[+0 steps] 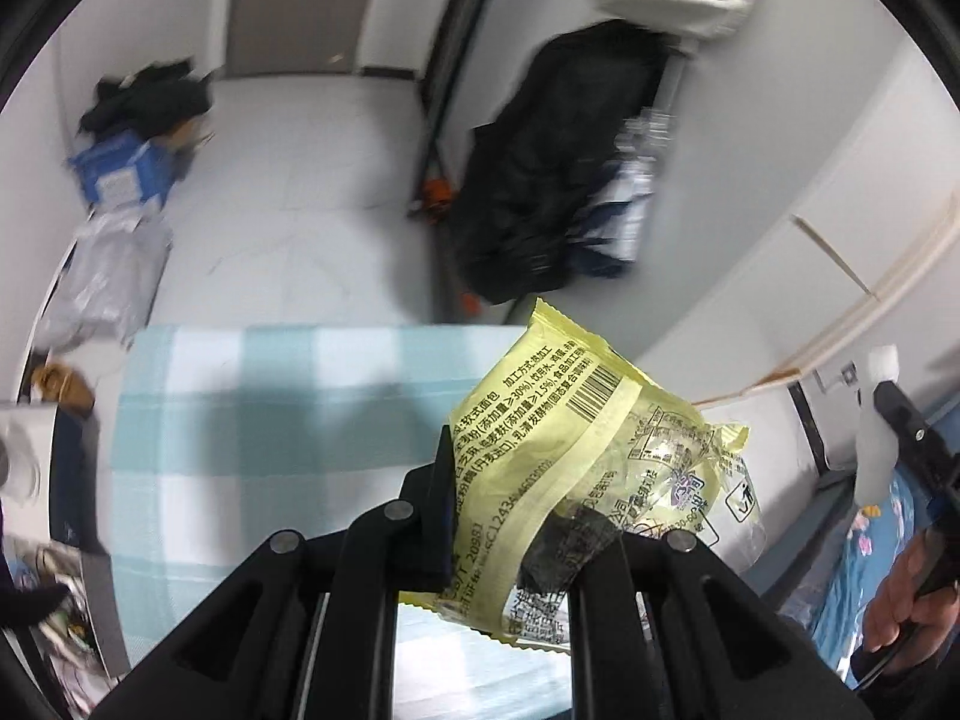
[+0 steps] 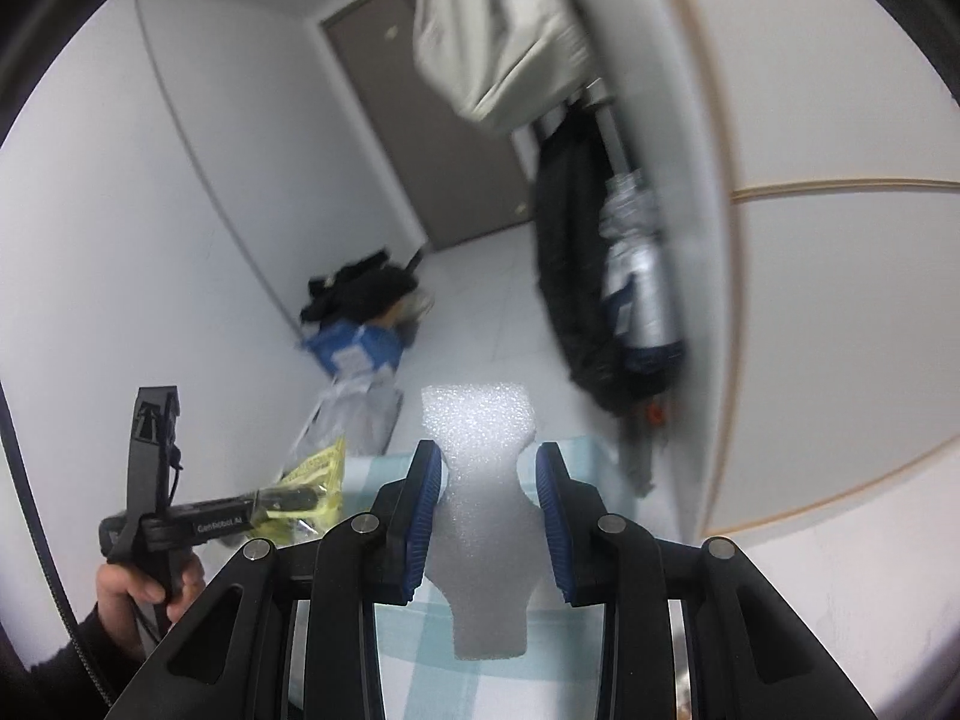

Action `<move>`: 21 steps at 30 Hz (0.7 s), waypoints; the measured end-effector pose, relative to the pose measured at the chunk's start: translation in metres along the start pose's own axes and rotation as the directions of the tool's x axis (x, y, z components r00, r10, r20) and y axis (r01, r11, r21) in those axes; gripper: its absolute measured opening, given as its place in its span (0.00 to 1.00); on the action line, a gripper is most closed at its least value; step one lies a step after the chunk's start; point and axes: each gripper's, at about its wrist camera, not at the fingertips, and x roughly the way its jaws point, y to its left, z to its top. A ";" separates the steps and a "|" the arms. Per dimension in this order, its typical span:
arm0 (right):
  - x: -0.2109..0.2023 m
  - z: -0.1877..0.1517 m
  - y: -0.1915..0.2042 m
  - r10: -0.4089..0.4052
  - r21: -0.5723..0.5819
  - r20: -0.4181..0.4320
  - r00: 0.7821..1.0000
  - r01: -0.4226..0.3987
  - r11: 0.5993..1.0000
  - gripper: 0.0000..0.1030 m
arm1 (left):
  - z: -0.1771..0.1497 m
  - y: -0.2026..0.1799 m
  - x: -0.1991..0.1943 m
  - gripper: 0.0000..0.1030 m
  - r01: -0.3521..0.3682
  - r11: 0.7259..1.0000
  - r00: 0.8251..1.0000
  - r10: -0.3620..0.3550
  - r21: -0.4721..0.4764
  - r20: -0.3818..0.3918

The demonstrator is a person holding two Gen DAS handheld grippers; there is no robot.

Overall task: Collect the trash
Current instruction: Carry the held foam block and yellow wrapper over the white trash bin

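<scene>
A crumpled yellow bread wrapper (image 1: 576,438) with a clear window hangs pinched in my left gripper (image 1: 504,534), which is shut on it above a pale blue checked cloth (image 1: 270,420). The wrapper hides most of the right finger. In the right wrist view, a white foam piece (image 2: 480,480) stands upright between blue pads (image 2: 423,516); my right gripper (image 2: 489,480) is shut on its narrow waist. The left gripper (image 2: 282,501) shows there at lower left with the yellow wrapper (image 2: 318,468), held by a hand (image 2: 144,588). The right gripper (image 1: 918,462) and its foam (image 1: 879,366) sit at the left view's right edge.
A black bag (image 1: 558,180) and bottles in a plastic sack (image 1: 636,198) hang by the white wall on the right. A blue box (image 1: 120,174) with dark clothes and grey plastic bags (image 1: 108,276) lie on the white floor at left. A brown door (image 2: 432,120) stands at the far end.
</scene>
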 end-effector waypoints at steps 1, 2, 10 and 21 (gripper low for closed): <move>-0.009 -0.002 -0.004 -0.008 0.006 0.010 1.000 0.007 1.000 0.31 | 0.001 -0.013 -0.002 0.09 0.011 1.000 1.000 -0.011 0.024 0.004; -0.020 -0.004 -0.010 -0.018 0.015 0.023 1.000 0.018 1.000 0.31 | 0.003 -0.027 -0.002 0.09 0.026 0.999 1.000 -0.026 0.046 0.004; -0.094 -0.026 -0.061 -0.117 0.086 0.103 0.988 0.109 0.990 0.31 | 0.004 -0.114 0.000 0.09 0.124 0.975 0.992 -0.122 0.184 -0.022; -0.132 -0.071 -0.142 -0.231 0.240 0.111 0.967 0.200 0.950 0.31 | -0.010 -0.201 0.053 0.09 0.194 0.928 0.978 -0.157 0.319 -0.136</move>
